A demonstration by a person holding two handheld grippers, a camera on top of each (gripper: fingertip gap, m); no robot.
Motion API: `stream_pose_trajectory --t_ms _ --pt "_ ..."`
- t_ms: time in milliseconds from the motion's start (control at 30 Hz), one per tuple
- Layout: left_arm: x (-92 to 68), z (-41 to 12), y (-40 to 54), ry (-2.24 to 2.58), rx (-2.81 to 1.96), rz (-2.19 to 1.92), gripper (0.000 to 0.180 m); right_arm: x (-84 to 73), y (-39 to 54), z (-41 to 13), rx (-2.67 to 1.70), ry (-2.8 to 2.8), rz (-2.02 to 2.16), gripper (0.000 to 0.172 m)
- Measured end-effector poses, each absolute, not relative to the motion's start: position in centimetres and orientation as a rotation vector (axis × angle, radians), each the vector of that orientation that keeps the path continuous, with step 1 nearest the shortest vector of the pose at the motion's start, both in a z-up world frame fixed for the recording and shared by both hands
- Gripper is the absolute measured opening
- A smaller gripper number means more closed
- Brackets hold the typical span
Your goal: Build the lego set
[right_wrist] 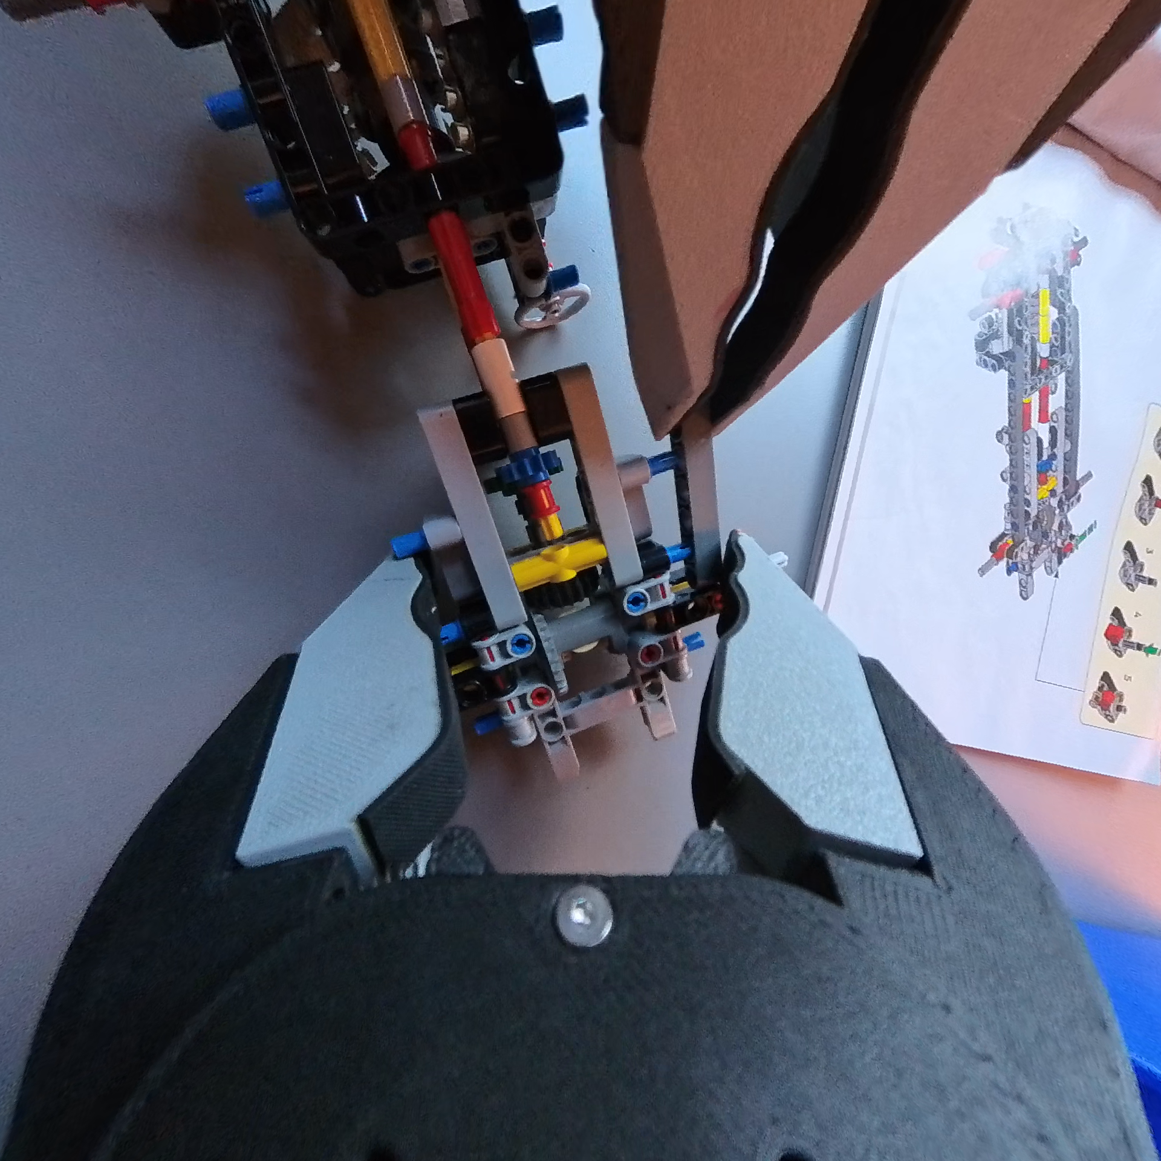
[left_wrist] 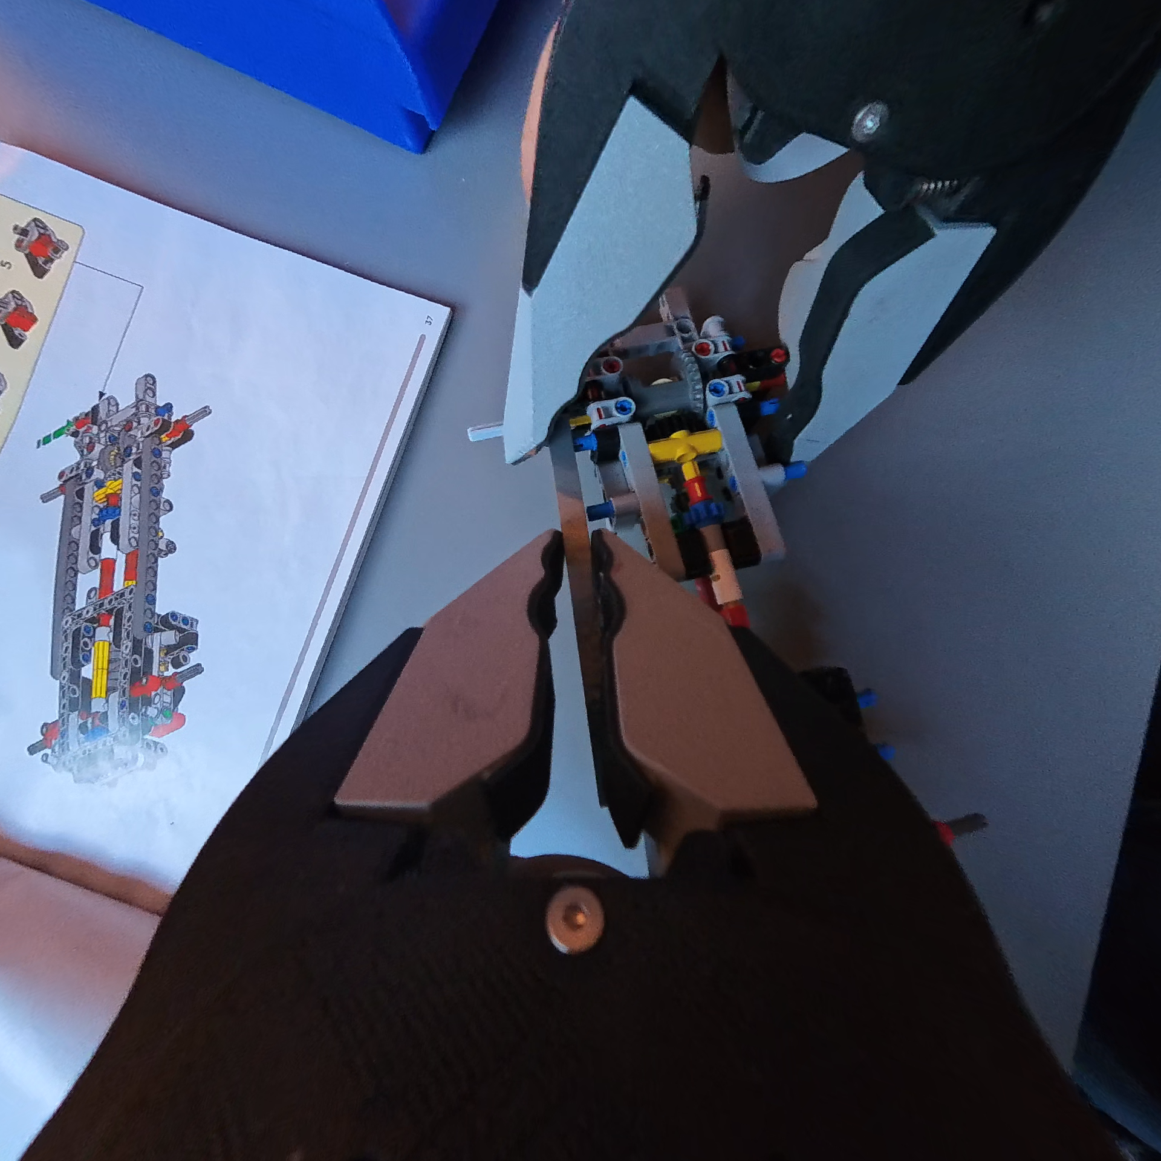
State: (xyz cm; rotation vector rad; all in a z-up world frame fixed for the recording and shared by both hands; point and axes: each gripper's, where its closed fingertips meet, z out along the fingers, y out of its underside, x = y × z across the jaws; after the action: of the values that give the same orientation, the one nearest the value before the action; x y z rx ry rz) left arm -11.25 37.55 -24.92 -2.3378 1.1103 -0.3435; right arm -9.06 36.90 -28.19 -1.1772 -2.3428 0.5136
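Observation:
A brick-built chassis model (left_wrist: 741,465) with grey beams, a yellow cross piece, a blue gear and a red axle lies on the grey table (left_wrist: 942,565). My left gripper (left_wrist: 577,540), with brown pads, is shut on a long grey beam (left_wrist: 575,502) that runs along the model's side. The right wrist view shows the left gripper (right_wrist: 691,418) pinching that beam (right_wrist: 703,496), which meets blue pins on the model (right_wrist: 477,502). My right gripper (right_wrist: 578,559), with grey pads, is closed wide on the model's near end, both pads against its sides. It also shows in the left wrist view (left_wrist: 659,449).
An open instruction booklet (left_wrist: 251,440) lies beside the model and also shows in the right wrist view (right_wrist: 974,565). A blue bin (left_wrist: 327,56) stands past the booklet. The model's black frame section (right_wrist: 402,157) extends away from the right gripper, joined by the red axle (right_wrist: 465,283). The grippers' ends are close to 4 centimeters from one another.

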Motion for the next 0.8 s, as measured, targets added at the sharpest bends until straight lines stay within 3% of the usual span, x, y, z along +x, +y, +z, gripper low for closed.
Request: stream_pose_trajectory --t_ms 800 --pt "-11.10 -25.16 37.43 1.024 -2.373 -0.368 0.006 -8.86 36.47 -28.56 -1.220 -2.386 0.578 0.083"
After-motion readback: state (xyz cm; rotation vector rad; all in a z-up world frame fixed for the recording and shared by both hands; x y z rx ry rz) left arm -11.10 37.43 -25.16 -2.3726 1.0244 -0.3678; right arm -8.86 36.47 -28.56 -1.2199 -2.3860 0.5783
